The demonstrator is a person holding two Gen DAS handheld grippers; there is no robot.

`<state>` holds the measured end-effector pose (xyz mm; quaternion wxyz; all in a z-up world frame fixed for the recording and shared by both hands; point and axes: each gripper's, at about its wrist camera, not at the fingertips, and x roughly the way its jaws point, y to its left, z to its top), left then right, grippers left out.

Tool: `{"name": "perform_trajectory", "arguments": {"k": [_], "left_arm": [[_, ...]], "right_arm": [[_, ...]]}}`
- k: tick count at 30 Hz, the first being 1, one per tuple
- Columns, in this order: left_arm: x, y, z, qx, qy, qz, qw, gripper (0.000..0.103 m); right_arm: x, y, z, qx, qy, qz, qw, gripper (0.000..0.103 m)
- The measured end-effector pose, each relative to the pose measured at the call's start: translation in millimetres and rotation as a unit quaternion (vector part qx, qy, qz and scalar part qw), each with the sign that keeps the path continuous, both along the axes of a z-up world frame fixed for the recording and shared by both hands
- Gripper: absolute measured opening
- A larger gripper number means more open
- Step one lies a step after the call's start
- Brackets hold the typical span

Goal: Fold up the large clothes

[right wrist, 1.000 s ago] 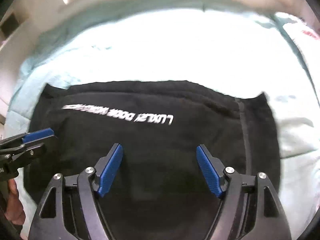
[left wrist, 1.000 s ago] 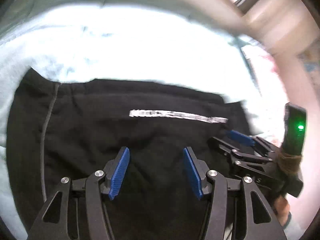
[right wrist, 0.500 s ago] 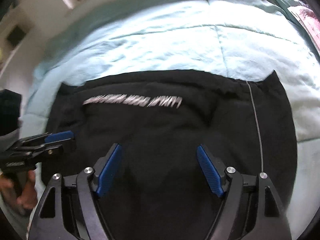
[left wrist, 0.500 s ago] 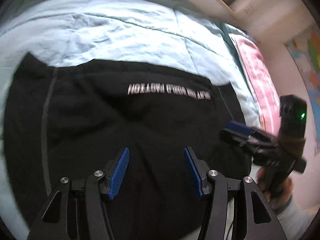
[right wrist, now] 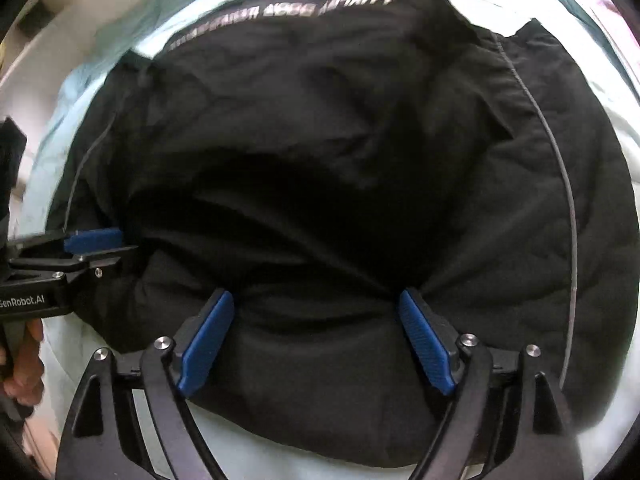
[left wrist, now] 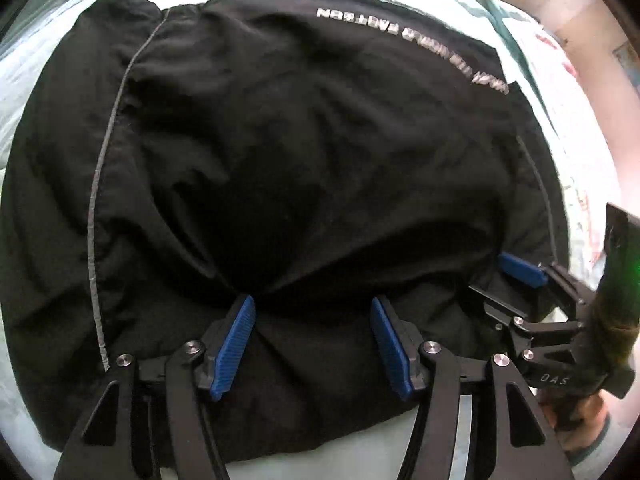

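Your left gripper [left wrist: 312, 344] points steeply down at the near edge of the black garment [left wrist: 304, 152], and its jaws are opening. Its blue pads [left wrist: 234, 346] stand apart with a bunched ridge of black cloth between them; the fingertips dig into the fabric, and creases fan out from the left one. The garment lies spread on the pale blue bed [left wrist: 24, 80], filling most of the left wrist view. A grey piping line [left wrist: 100, 176] runs down its left side, and a row of white letters [left wrist: 408, 36] sits near its far edge, too blurred to read.

Move right along that same near edge and your right gripper [right wrist: 316, 340] comes in, also tilted steeply down. Its jaws are opening too, set wider than the left ones, with a thick fold of black cloth [right wrist: 316, 352] humped between the pads. The cloth puckers at both fingertips, yet the pads do not clamp it. In the left wrist view this gripper [left wrist: 520, 280] shows at the garment's right corner, one blue pad over the fabric, with your hand [left wrist: 580, 424] on its handle below.

In the right wrist view the left gripper [right wrist: 92, 246] reaches in from the left edge at the garment's side. A second grey piping line [right wrist: 560, 168] curves down the right side, and the pale bed [right wrist: 280, 456] shows beneath the near hem.
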<state>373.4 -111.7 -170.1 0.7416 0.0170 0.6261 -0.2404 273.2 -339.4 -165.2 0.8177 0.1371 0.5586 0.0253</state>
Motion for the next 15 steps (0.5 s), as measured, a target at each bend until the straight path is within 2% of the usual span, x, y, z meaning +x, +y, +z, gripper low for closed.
{"name": "perform_trajectory", "arguments": {"k": [2, 4, 8, 11, 15], "left_arm": [[-6.1, 12.6, 9.7, -0.014, -0.006, -0.008, 0.9999, 0.062], [-15.8, 23.9, 23.2, -0.005, -0.023, -0.017, 0.9996, 0.062], [-22.6, 49.0, 43.4, 0.068, -0.074, -0.017, 0.9948, 0.062], [-13.8, 88.7, 63.9, 0.047, -0.083, 0.017, 0.9953, 0.062], [1.9, 149.4, 84.4, 0.002, -0.074, 0.085, 0.9937, 0.062]], "right_arm": [[-10.0, -4.6, 6.4, 0.014, -0.001, -0.01, 1.0, 0.085], [-19.3, -8.9, 12.9, 0.034, 0.001, -0.012, 0.999, 0.085], [-44.4, -24.9, 29.5, 0.061, -0.004, -0.021, 0.998, 0.086], [-60.7, -45.7, 42.0, 0.081, -0.011, -0.051, 0.995, 0.086], [-77.6, -75.7, 56.0, 0.078, -0.029, -0.098, 0.992, 0.086]]}}
